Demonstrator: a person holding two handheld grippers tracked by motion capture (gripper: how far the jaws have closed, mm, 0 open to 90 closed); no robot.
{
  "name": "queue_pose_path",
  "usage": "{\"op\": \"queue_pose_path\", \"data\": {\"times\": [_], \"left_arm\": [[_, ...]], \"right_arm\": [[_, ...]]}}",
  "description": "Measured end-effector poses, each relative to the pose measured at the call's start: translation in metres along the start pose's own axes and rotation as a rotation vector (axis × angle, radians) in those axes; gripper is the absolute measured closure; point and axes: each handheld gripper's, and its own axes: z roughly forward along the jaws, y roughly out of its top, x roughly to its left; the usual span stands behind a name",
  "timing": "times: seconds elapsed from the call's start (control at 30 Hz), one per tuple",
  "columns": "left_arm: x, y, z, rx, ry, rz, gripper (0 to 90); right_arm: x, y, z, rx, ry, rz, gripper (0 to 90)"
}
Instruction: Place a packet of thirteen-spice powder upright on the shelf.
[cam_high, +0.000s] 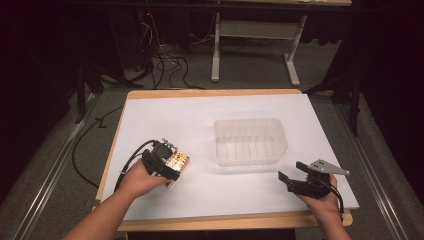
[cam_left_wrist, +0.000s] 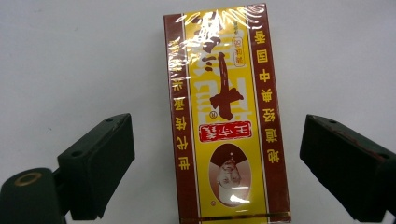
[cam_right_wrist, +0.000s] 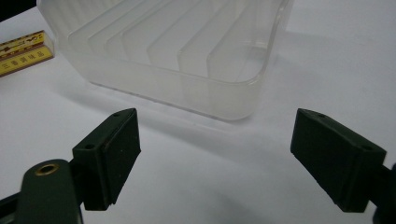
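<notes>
Left tool (cam_left_wrist: 217, 172): jaws stand wide apart, pads clear of the box (cam_left_wrist: 226, 116) lying flat between them on the white surface (cam_left_wrist: 70, 60). In the left gripper view the box's long axis runs straight away from the tool, parallel to the jaws. Its face is yellow with dark red borders; the Chinese characters, a red label and an oval portrait appear upside down there. Wrapping is glossy.

In the high view the box (cam_high: 177, 162) sits at the surface's left, well apart from the clear plastic tray (cam_high: 250, 141).

Right tool (cam_right_wrist: 215, 161): jaws apart, empty, facing the tray.
</notes>
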Motion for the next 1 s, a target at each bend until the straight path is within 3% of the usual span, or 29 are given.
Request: {"op": "queue_pose_path", "data": {"times": [0.23,0.63,0.8,1.0], "left_arm": [[-0.005,0.007,0.004,0.082,0.029,0.047,10.1],[-0.001,0.016,0.022,0.242,-0.021,0.044,14.0],[-0.002,0.017,0.027,0.288,-0.037,0.055,15.4],[-0.003,0.017,0.029,0.3,-0.06,0.049,21.6]], "right_arm": [[0.0,0.0,0.0,0.002,0.002,0.0,16.3],[-0.001,0.0,0.001,0.008,0.007,0.004,16.4],[-0.001,0.0,0.001,0.008,0.011,0.007,16.4],[-0.001,0.0,0.0,0.007,0.015,0.01,16.4]]}}
